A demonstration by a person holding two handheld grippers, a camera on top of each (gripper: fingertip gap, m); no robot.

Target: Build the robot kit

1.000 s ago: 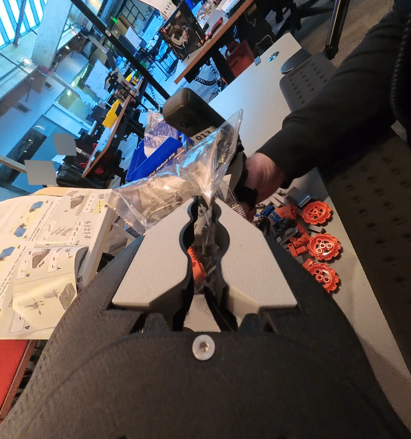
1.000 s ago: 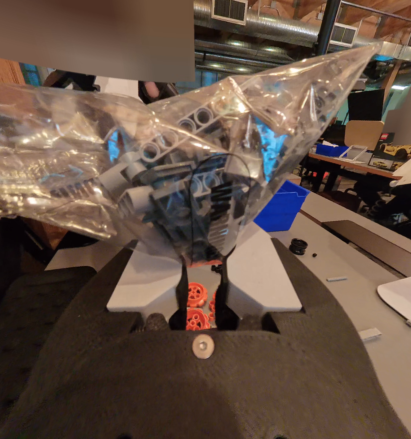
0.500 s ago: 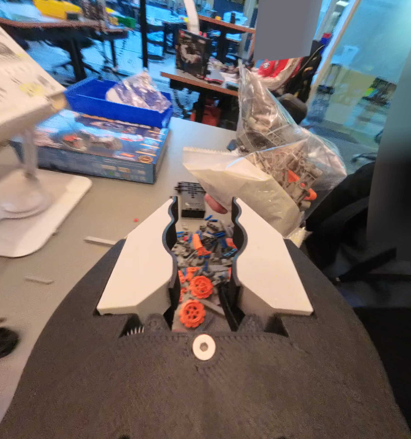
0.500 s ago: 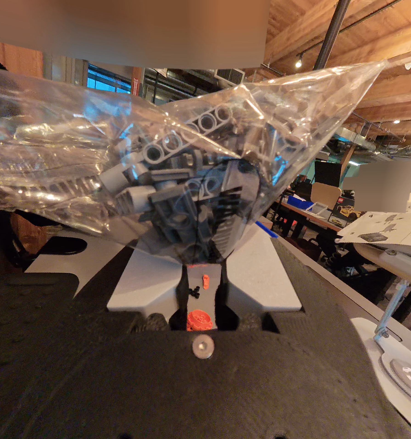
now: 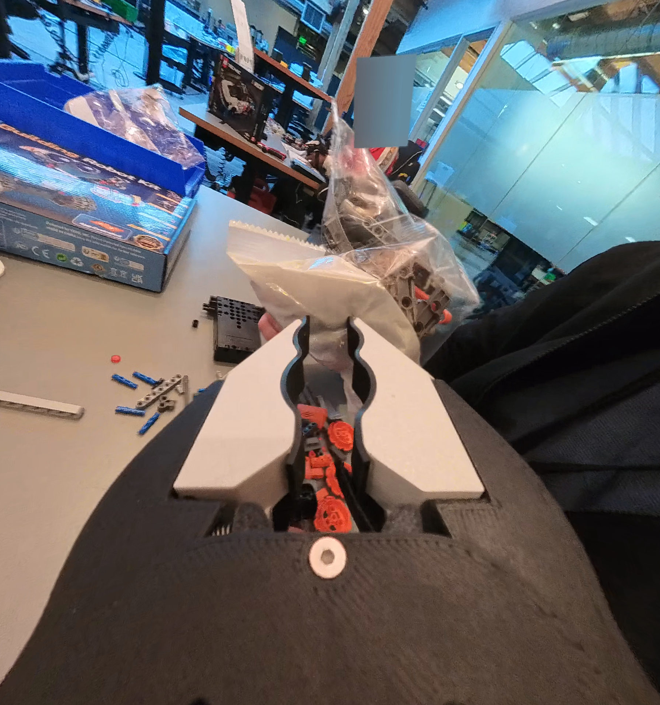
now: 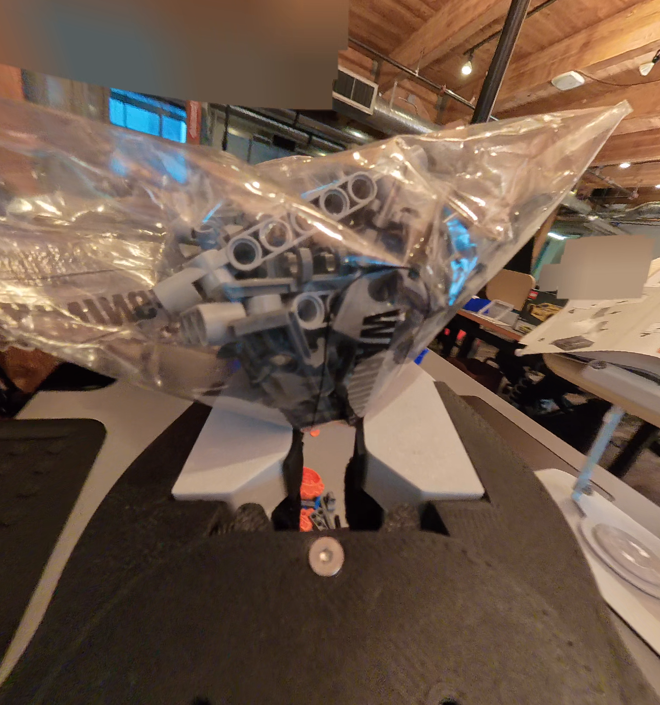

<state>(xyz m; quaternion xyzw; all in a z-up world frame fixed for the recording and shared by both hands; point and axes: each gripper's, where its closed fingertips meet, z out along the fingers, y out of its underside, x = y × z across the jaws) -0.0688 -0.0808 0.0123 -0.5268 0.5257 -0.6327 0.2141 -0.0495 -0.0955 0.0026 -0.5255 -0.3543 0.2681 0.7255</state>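
Observation:
A clear plastic bag [image 6: 282, 267] full of grey building pieces hangs in the air in front of me. My right gripper [image 6: 326, 419] is shut on its bottom corner, and the bag hides the fingertips. In the left wrist view the same bag [image 5: 359, 274] shows a white, saw-edged part. My left gripper [image 5: 327, 328] has its jaws closed to a narrow gap on that white lower corner. A person's fingertip [image 5: 269, 328] shows just left of it. Orange gear wheels [image 5: 332, 515] and small pieces lie on the grey table [image 5: 73, 477] under the left gripper.
A blue kit box [image 5: 73, 213] lies at the back left with a blue bin [image 5: 15, 95] behind it. A black perforated block [image 5: 237, 335], loose blue pins and grey beams [image 5: 149, 396] lie on the table. A dark sleeve [image 5: 549, 343] is at the right. An instruction booklet [image 6: 607, 324] sits on a white stand [image 6: 626, 553]. Left and right tips are no more than a few centimetres apart.
My left gripper let go of the bag, swung round over the table, and has now narrowed its jaws on the bag's white corner. My right gripper kept hold and tilted upward.

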